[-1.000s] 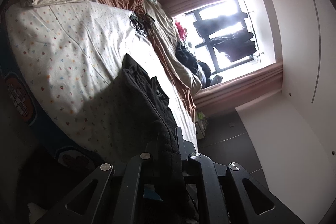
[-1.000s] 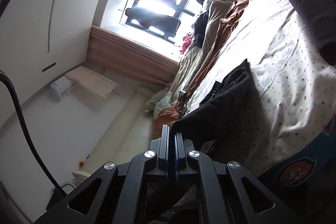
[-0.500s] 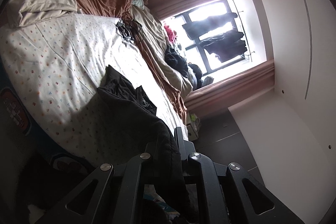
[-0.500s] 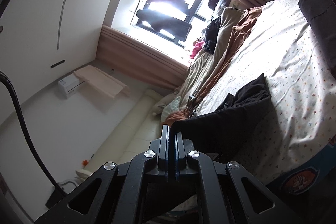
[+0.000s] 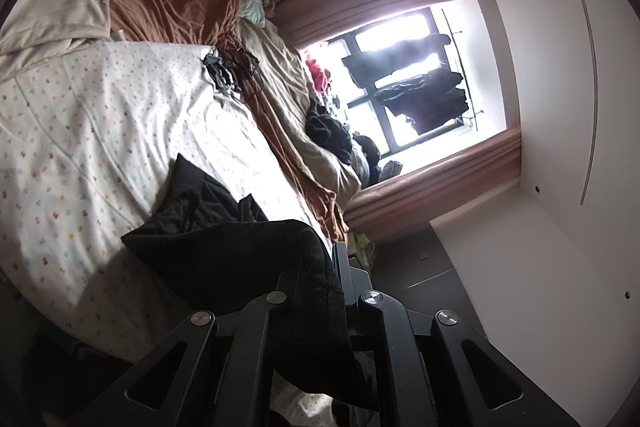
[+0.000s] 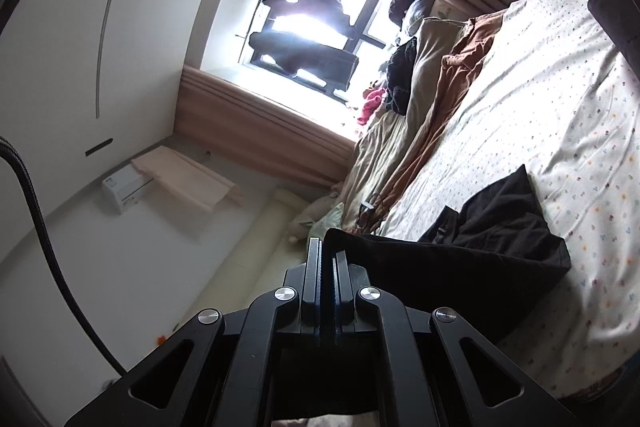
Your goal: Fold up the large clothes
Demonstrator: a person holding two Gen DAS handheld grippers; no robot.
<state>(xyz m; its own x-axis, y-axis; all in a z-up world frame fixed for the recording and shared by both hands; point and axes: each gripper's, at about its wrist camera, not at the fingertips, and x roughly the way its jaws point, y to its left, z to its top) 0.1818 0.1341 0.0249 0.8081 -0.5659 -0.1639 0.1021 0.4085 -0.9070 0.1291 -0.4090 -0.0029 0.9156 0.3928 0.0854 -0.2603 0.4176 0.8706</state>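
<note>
- Leftmost, the left gripper has its jaws clamped on one edge of the large black padded garment, which drapes over the near finger and hangs below it.
- Between the two grippers the cloth hangs as a raised span — probably so the held edge can be carried over as a fold — while its far end lies crumpled on the white bed sheet with small coloured print.
- On the right, the right gripper pinches the other corner of the same garment, jaws closed on a thin edge of fabric.
- Beyond the sheet lie a rust-brown blanket and beige bedding, near the bright window — well apart from the fold.
</note>
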